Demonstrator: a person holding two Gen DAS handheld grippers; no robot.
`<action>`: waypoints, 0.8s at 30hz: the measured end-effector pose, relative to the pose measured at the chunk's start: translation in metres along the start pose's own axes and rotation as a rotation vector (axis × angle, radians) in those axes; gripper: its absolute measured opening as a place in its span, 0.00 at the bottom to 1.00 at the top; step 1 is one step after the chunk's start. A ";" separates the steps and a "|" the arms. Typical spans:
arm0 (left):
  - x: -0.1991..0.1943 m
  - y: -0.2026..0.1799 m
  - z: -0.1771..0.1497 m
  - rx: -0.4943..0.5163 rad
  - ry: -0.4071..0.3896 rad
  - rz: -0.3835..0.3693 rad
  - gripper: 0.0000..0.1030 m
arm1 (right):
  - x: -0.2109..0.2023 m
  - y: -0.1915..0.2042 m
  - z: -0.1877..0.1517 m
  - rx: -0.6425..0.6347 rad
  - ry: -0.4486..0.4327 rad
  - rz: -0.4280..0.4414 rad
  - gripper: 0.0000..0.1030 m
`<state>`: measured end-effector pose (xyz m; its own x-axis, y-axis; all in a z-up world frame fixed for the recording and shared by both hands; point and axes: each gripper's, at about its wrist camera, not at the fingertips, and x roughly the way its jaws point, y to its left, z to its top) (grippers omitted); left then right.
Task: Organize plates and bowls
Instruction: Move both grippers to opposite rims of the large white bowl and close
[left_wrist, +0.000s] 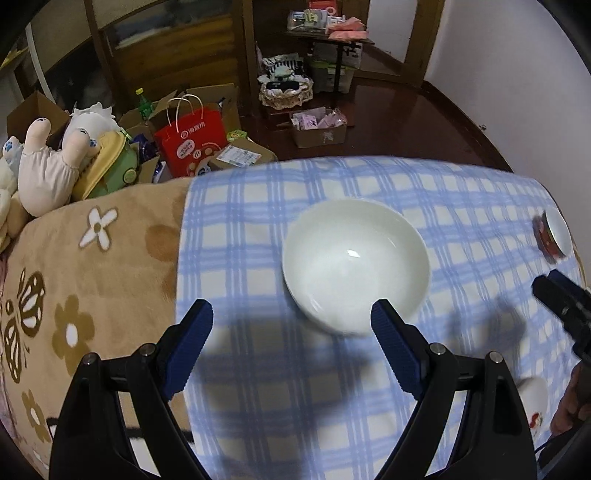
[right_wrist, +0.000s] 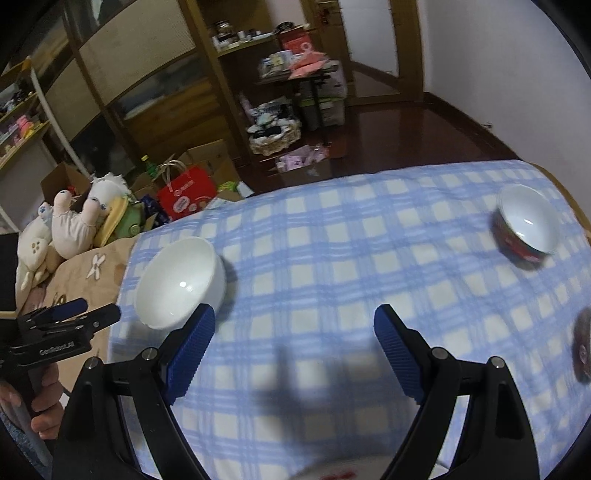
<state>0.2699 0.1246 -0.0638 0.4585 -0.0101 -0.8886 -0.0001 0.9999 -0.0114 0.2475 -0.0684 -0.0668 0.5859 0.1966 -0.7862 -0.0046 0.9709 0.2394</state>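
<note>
Both grippers released above the checked cloth, no dish held

Left gripper (left_wrist: 291, 314) jaws spread wide, empty; white bowl (left_wrist: 355, 264) upright on the blue checked cloth (left_wrist: 258, 406), its near rim just beyond the right fingertip. Right gripper (right_wrist: 294, 317) also spread, only cloth between its fingers. Red-sided bowl (right_wrist: 526, 223) stands far right, well apart from the white bowl

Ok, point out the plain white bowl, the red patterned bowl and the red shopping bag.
White bowl (left_wrist: 354, 264): left wrist view, inner bottom.
Red patterned bowl (right_wrist: 526, 221): right wrist view, white inside.
Red shopping bag (left_wrist: 192, 142): left wrist view, front face.
</note>
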 end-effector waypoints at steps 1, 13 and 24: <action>0.004 0.003 0.006 -0.009 0.002 0.002 0.84 | 0.004 0.004 0.001 -0.005 0.005 0.004 0.89; 0.053 0.021 0.028 -0.114 0.032 -0.026 0.82 | 0.077 0.038 0.034 0.005 0.095 0.093 0.75; 0.096 0.024 0.007 -0.172 0.170 -0.090 0.32 | 0.127 0.049 0.014 0.044 0.282 0.136 0.44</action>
<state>0.3196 0.1475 -0.1461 0.3078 -0.1140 -0.9446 -0.1238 0.9796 -0.1585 0.3332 0.0024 -0.1470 0.3340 0.3602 -0.8710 -0.0290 0.9276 0.3725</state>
